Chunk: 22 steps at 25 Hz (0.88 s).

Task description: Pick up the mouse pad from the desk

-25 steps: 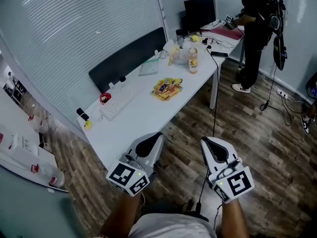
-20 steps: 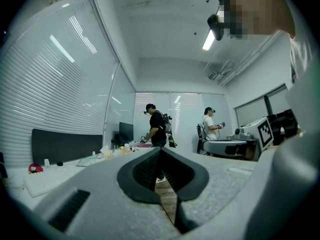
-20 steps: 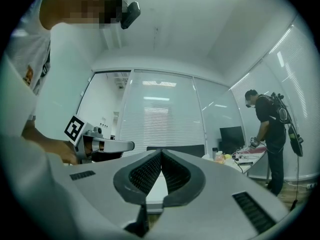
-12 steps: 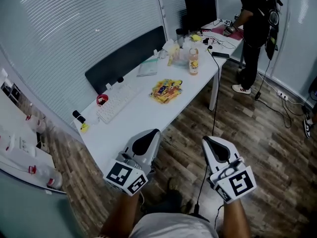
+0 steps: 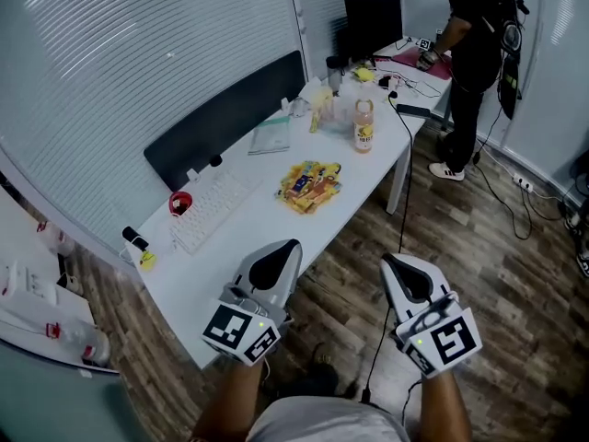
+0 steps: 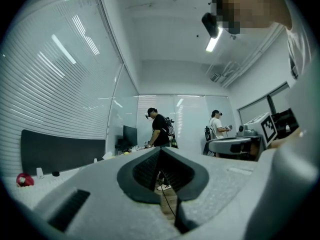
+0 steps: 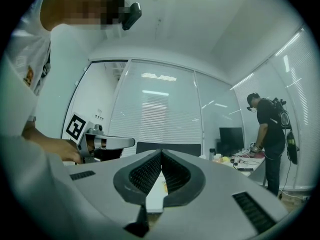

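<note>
— Head view first: any containers?
— A clear bottle [image 5: 364, 127] with orange drink in its lower part stands upright toward the far end of the white desk [image 5: 258, 242]. A dark tumbler [image 5: 333, 66] stands beyond it; I can't see into it.
— And the mouse pad?
— The flat, colourful printed piece that seems to be the mouse pad [image 5: 308, 183] lies flat mid-desk, between the white keyboard [image 5: 206, 212] and the bottle, well apart from both tongs.
— Anything in the way?
— Nothing lies on it. A black panel [image 5: 225, 116] stands along the desk's back edge, and a cable [image 5: 398, 238] hangs off the front edge to the floor. A person [image 5: 479, 35] stands at the far end by a monitor [image 5: 373, 15].
— The hands?
— The left gripper [image 5: 280, 252] hovers at the desk's near edge; the right gripper [image 5: 401, 267] is beside it, over the wooden floor.
— Left gripper view?
— It points about level and its jaws are pressed together with nothing between. Past them are the panel, the monitor and two standing people.
— Right gripper view?
— Its jaws are likewise closed and empty, aimed along the desk, with the left gripper off to one side.
</note>
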### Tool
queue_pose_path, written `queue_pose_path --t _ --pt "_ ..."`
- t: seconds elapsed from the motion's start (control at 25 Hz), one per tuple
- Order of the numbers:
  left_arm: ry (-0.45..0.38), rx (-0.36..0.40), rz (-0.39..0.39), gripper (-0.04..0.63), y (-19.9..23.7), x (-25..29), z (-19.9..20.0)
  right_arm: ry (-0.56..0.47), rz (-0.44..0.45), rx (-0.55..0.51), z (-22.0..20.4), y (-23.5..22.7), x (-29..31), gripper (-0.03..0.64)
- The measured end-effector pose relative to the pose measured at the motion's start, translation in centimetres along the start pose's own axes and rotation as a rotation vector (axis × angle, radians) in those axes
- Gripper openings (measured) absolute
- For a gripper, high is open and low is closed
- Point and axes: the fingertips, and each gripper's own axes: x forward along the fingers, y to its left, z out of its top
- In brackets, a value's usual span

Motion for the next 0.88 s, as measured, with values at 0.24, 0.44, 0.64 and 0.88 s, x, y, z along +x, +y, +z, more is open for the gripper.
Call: queue_pose_path --t 0.24,0.44,0.64,0.88 --pt "0.002 -0.012 -0.007 0.015 4.8 2.7 -0.8 0.023 -0.01 -0.017 -0.4 -1.7 5.0 0.012" --pt "0.012 -0.033 -0.012 0.015 8.4 4.5 -2.2 0.058 -0.006 -0.019 -1.9 -2.4 9.2 0.012" --pt "0.027 -0.036 -0.014 0.015 12.2 5.9 -3.1 0.082 -0.023 -0.024 -2.8 -3.6 12.9 0.012" --pt "0.045 -0.057 -0.007 0.015 15.4 6.8 -4.7 0.121 -0.027 -0.018 -4.3 -3.7 15.7 0.012"
